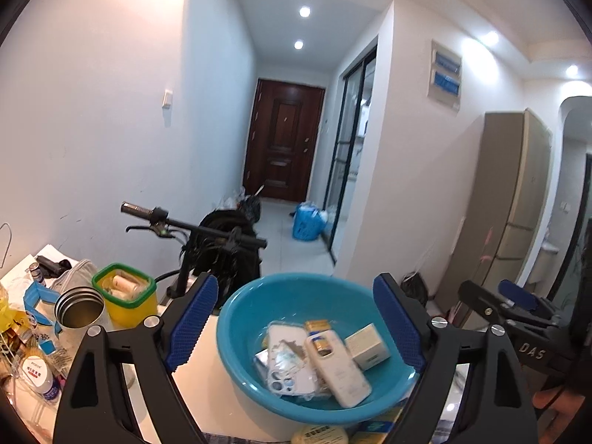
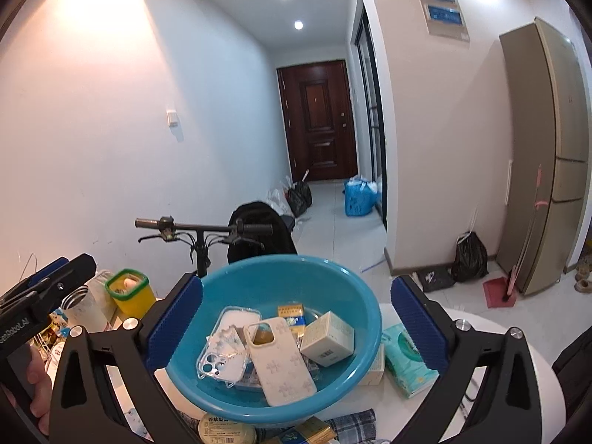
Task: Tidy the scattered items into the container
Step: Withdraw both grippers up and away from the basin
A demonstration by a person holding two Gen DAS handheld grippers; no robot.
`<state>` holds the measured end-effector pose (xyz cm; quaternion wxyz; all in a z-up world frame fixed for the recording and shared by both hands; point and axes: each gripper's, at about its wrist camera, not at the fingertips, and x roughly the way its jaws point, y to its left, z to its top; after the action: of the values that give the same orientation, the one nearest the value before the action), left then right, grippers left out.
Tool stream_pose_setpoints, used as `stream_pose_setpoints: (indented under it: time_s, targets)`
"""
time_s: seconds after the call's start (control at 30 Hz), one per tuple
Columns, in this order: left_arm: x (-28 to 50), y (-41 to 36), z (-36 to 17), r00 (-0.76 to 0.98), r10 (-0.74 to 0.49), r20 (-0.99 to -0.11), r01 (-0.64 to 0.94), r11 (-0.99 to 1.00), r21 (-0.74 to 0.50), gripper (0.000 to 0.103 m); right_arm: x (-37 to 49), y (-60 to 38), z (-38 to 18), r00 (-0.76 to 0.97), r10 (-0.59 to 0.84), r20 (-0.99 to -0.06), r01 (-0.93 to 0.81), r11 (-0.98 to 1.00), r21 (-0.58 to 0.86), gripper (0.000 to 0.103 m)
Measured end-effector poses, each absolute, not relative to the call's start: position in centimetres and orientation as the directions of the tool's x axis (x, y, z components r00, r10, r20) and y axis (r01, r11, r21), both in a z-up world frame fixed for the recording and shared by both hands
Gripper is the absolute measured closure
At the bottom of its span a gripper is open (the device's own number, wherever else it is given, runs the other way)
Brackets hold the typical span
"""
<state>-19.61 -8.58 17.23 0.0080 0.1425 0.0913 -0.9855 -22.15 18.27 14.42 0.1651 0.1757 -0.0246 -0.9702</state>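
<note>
Holding both grippers spread wide and empty, I have the teal basin (image 1: 236, 336) framed between the blue pads of each one. My left gripper (image 1: 296, 322) hangs in front of the basin with nothing between its fingers, and my right gripper (image 2: 296, 323) does the same from a little further right; in the left view it shows at the right edge, side on.

Inside the basin lie a cream phone case (image 2: 279, 359) on top, tilted across a clear phone case (image 2: 222, 355), with a small white box (image 2: 327, 338) to their right and a yellow and blue packet (image 2: 292, 314) behind them, leaning toward the far wall.

Outside the basin, on the white table (image 2: 492, 336), a green tissue pack (image 2: 407, 362) lies just beside the basin's right side. A round tin (image 2: 226, 432) and a yellow box (image 2: 307, 433) sit at the near rim, over a checked cloth (image 2: 351, 423).

To the left stand a steel cup (image 1: 78, 307) and a yellow tub with a green rim (image 1: 125, 294), among other clutter I cannot make out. A bicycle handlebar (image 2: 201, 226) crosses behind the table.
</note>
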Motion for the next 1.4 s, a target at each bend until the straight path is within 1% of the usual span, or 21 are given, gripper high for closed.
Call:
stream_pose_setpoints:
  time_s: [0.13, 0.17, 0.2, 0.23, 0.27, 0.3, 0.43, 0.53, 0.7, 0.83, 0.93, 1.07, 1.2, 1.4]
  targets:
    - [-17.4, -8.0, 18.6, -0.974, 0.018, -0.224, 0.021, -0.985, -0.172, 0.015, -20.1, 18.5, 15.8, -0.900, -0.339, -0.275, 0.325, -0.941, 0.098, 0.002]
    - [-16.9, -7.9, 18.9, -0.978, 0.015, -0.209, 0.021, -0.986, -0.166, 0.013, -19.5, 18.5, 16.2, -0.904, -0.342, -0.257, 0.328, -0.940, 0.094, 0.002]
    - [-16.2, -7.7, 19.3, -0.982, 0.011, -0.189, 0.019, -0.987, -0.159, 0.011, -19.0, 18.6, 16.5, -0.907, -0.344, -0.243, 0.332, -0.939, 0.089, 0.002]
    - [-15.8, -7.6, 19.5, -0.984, 0.011, -0.176, 0.017, -0.988, -0.156, 0.001, -18.5, 18.6, 16.8, -0.910, -0.345, -0.228, 0.335, -0.938, 0.083, 0.002]
    - [-15.2, -7.4, 19.7, -0.988, 0.019, -0.153, 0.005, -0.989, -0.150, 0.000, -17.9, 18.6, 17.1, -0.914, -0.347, -0.211, 0.338, -0.938, 0.076, 0.001]
    - [-14.5, -7.1, 19.9, -0.992, 0.018, -0.127, 0.000, -0.990, -0.138, 0.000, -17.4, 18.6, 17.3, -0.917, -0.347, -0.197, 0.340, -0.938, 0.072, 0.001]
    - [-12.5, -6.6, 20.7, -0.997, 0.004, -0.078, 0.005, -0.993, -0.122, 0.000, -15.9, 18.6, 18.0, -0.920, -0.360, -0.156, 0.354, -0.933, 0.062, 0.001]
    - [-11.3, -6.4, 21.3, -0.998, 0.015, -0.062, -0.008, -0.994, -0.113, 0.000, -14.9, 18.6, 18.3, -0.917, -0.375, -0.136, 0.370, -0.927, 0.062, 0.001]
    - [-9.5, -5.9, 22.2, -0.999, -0.026, -0.048, 0.030, -0.996, -0.089, 0.000, -12.8, 18.7, 19.0, -0.921, -0.382, -0.080, 0.379, -0.924, 0.045, 0.001]
    - [-8.1, -6.0, 22.8, -0.999, -0.015, -0.038, 0.019, -0.994, -0.106, 0.000, -10.6, 19.2, 19.7, -0.924, -0.381, -0.016, 0.380, -0.924, 0.040, 0.001]
    - [-6.6, -6.4, 23.3, -1.000, -0.007, 0.008, 0.005, -0.991, -0.134, 0.000, -8.4, 19.8, 20.4, -0.914, -0.403, 0.044, 0.404, -0.914, 0.041, 0.001]
    - [-5.0, -6.6, 23.7, -0.999, -0.031, 0.041, 0.025, -0.990, -0.137, 0.000, -5.7, 20.3, 20.8, -0.911, -0.396, 0.114, 0.400, -0.917, 0.011, 0.001]
    - [-3.9, -6.7, 23.8, -0.998, -0.031, 0.053, 0.023, -0.990, -0.140, 0.000, -4.6, 20.2, 21.0, -0.917, -0.372, 0.141, 0.374, -0.927, -0.013, 0.001]
    - [-2.3, -6.2, 24.3, -0.997, -0.038, 0.073, 0.028, -0.992, -0.125, 0.000, -3.8, 20.3, 21.3, -0.915, -0.377, 0.144, 0.381, -0.925, 0.001, 0.001]
